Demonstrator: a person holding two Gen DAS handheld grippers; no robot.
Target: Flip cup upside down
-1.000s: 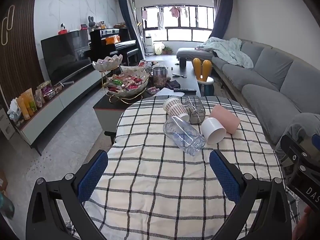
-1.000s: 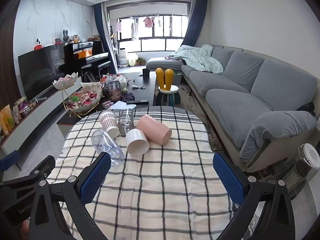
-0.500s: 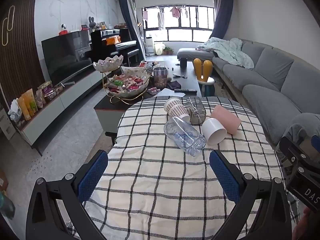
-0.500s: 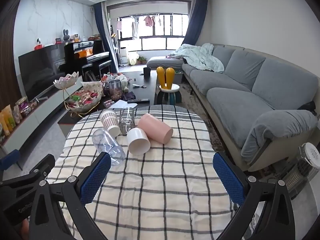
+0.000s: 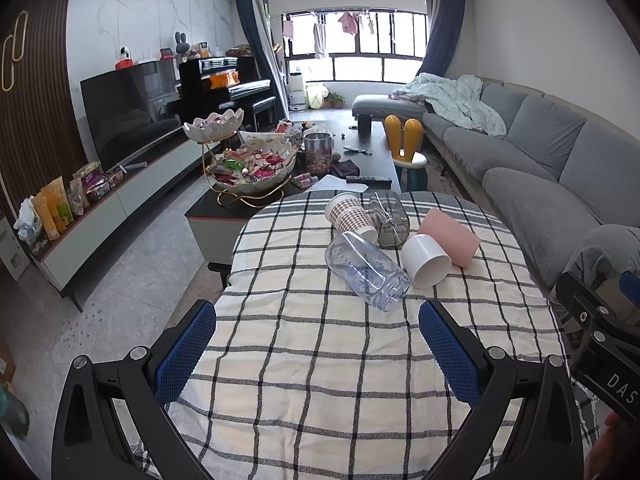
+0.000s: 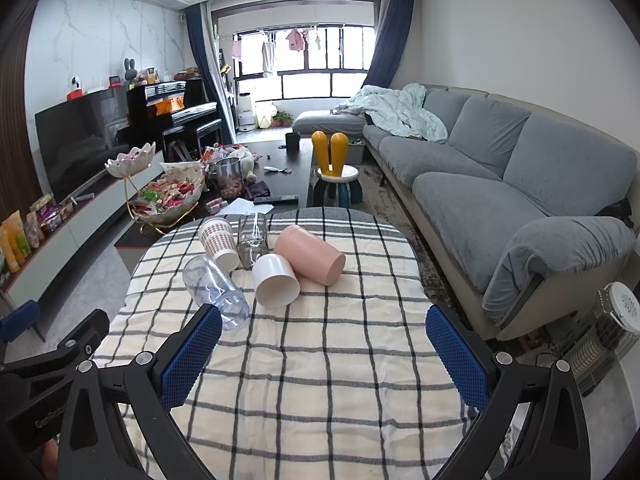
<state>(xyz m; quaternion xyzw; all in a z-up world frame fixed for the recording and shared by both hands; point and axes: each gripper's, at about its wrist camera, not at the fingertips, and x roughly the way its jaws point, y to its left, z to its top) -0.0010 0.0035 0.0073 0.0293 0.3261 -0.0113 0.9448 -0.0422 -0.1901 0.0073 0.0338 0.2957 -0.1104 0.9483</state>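
My left gripper (image 5: 318, 344) is spread wide with nothing between its blue pads, hanging over the near part of the checked tablecloth (image 5: 320, 380). My right gripper (image 6: 324, 354) is just as wide apart and holds nothing either. Each gripper shows at the edge of the other's view. Against the frames from a second ago, both views have crept a little closer to the cups; the cups themselves have not shifted.

Beyond the pads, the cups lie in a cluster on the far half of the table, all on their sides. Nearest is the clear plastic cup (image 5: 366, 270), its open mouth turned toward me. Just right of it lies the white cup (image 5: 426, 260), mouth toward me, touching the pink cup (image 5: 450, 232) behind it. Behind the clear one lies the brown checked paper cup (image 5: 350, 216), and beside that a glass (image 5: 390, 216).

Past the table stands the dark coffee table (image 5: 372, 152) with a tiered snack bowl (image 5: 252, 168) and a jar (image 5: 318, 152). The grey sofa (image 5: 560, 168) runs along the right, the television (image 5: 128, 116) stands at left.
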